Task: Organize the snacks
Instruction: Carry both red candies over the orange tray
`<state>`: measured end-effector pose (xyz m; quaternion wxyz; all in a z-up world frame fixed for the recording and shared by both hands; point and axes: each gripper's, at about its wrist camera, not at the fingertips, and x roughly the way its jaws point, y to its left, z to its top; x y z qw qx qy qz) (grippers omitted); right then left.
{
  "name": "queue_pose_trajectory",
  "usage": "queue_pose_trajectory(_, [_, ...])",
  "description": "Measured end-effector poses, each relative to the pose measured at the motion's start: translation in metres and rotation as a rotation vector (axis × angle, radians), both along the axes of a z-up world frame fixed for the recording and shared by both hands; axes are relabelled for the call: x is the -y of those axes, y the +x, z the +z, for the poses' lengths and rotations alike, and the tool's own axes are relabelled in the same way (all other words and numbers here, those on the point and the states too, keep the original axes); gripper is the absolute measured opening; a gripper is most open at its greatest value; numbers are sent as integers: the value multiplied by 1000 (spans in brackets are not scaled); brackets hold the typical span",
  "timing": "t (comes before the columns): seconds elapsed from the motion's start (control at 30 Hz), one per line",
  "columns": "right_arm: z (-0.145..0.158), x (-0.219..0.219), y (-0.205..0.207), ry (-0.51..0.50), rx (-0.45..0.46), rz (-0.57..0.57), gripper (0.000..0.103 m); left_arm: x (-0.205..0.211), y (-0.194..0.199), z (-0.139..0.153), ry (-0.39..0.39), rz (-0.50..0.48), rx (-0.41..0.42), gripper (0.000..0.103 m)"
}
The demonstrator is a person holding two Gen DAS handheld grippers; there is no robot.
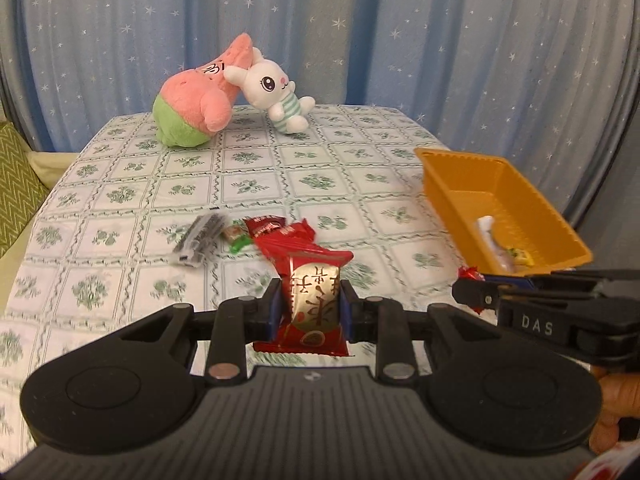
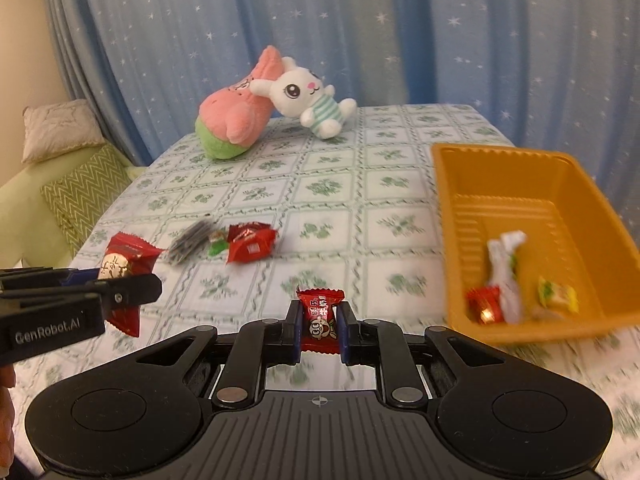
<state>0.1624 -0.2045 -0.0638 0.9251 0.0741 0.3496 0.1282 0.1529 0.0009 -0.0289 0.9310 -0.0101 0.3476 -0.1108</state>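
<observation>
Blue star-print curtain [image 1: 400,40] fills the background. In front of it, the counter [image 1: 280,176] carries a white cloth with a green floral grid.

At the far edge, a pink-and-green star plush [image 1: 196,100] lies tilted, with a white bunny plush [image 1: 276,88] leaning against it, touching.

On the right side sits an orange plastic tray [image 2: 452,216]. Inside, at its near end: a white wrapped snack [image 2: 506,276], a small red candy [image 2: 486,310] and a yellow-green candy [image 2: 558,294]. This part of the view is motion-blurred, so the wrappers' details cannot be read.

Loose pile mid-counter, well apart from the tray: a grey striped sachet [image 2: 190,242], a small green candy [image 2: 218,246] and two red packets [image 2: 250,242], all touching or just beside one another.

Left gripper [image 1: 314,306]: fingers [image 1: 274,308] nearly closed, pressed on both sides of a red-and-gold wrapped snack [image 1: 314,300], which stands upright between them, raised above the cloth.

Right gripper [image 2: 320,322]: fingers [image 2: 294,328] closed tight on a small red wrapped candy [image 2: 320,316], also held clear of the cloth, near the tray's near-left corner.

The two grippers sit side by side; part of a hand [image 1: 620,400] shows behind the right one.
</observation>
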Motion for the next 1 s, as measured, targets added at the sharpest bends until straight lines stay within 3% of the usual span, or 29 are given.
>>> queue_pose_trajectory(0.43, [28,28,-64,15,33,-47,18,21,-55,20,-13,-11,-16,26])
queue_pose_trajectory(1.0, [40,53,-85,-18,51,-96,18,47,-64,30,-29,-70,-12,26])
